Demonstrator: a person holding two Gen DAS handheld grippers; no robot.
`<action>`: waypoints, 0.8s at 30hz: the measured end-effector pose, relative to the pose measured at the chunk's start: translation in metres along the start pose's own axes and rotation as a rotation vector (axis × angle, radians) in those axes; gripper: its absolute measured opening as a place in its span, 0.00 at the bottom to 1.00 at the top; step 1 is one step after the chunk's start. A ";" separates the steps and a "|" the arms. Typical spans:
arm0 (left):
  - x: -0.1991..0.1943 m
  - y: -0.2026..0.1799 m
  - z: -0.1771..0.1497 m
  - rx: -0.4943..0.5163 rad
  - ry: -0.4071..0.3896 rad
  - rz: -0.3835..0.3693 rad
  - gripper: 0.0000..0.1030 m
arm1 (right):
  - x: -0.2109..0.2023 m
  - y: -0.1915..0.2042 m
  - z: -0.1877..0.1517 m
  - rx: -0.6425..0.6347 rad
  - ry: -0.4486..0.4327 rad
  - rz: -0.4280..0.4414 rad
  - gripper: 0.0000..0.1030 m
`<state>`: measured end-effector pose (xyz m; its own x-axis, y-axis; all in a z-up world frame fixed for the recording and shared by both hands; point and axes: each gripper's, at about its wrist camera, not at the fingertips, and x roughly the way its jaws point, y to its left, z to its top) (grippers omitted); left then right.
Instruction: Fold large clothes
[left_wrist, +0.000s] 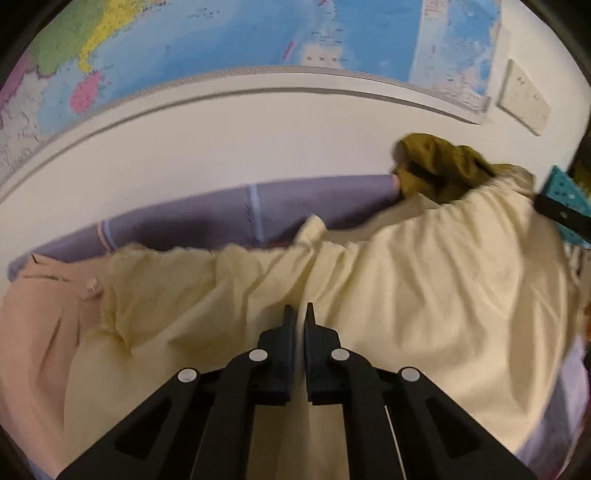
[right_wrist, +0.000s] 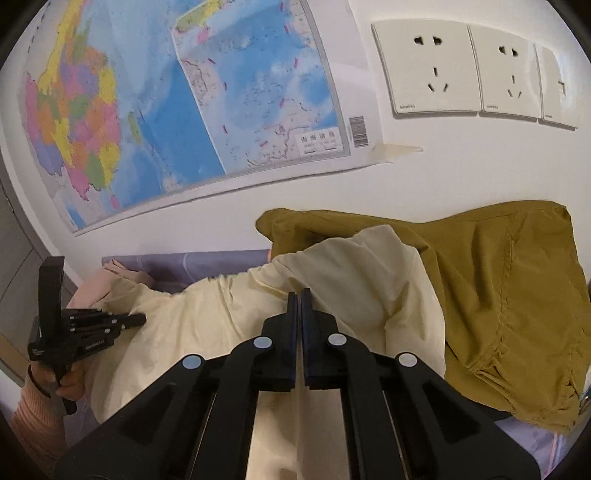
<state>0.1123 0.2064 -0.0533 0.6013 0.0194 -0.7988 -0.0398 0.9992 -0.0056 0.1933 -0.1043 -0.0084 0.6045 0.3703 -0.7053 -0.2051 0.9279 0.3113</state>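
A large pale yellow garment (left_wrist: 424, 280) lies rumpled across a lavender bed sheet (left_wrist: 303, 206). It also shows in the right wrist view (right_wrist: 229, 325). My left gripper (left_wrist: 300, 314) is shut on a fold of the yellow garment. My right gripper (right_wrist: 299, 299) is shut on the garment's cloth too. In the right wrist view the left gripper (right_wrist: 136, 320) reaches onto the garment's left edge, held by a hand in a pink sleeve.
An olive-mustard garment (right_wrist: 509, 295) lies bunched to the right, seen also in the left wrist view (left_wrist: 443, 166). A peach-pink garment (left_wrist: 40, 325) lies at the left. The white wall holds a map (right_wrist: 177, 103) and sockets (right_wrist: 424, 66). A teal box (left_wrist: 569, 199) is at far right.
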 end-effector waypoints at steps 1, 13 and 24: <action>0.006 0.002 -0.002 -0.004 0.010 -0.010 0.05 | 0.007 0.000 -0.003 -0.006 0.026 -0.016 0.03; -0.126 0.049 -0.072 -0.070 -0.356 0.056 0.70 | -0.085 -0.019 -0.041 -0.003 -0.073 0.101 0.85; -0.114 0.086 -0.164 -0.184 -0.228 -0.070 0.86 | -0.071 -0.079 -0.137 0.188 0.085 0.151 0.94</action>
<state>-0.0906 0.2841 -0.0620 0.7707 -0.0209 -0.6368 -0.1234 0.9756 -0.1814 0.0615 -0.1974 -0.0699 0.5092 0.5142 -0.6902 -0.1365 0.8400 0.5251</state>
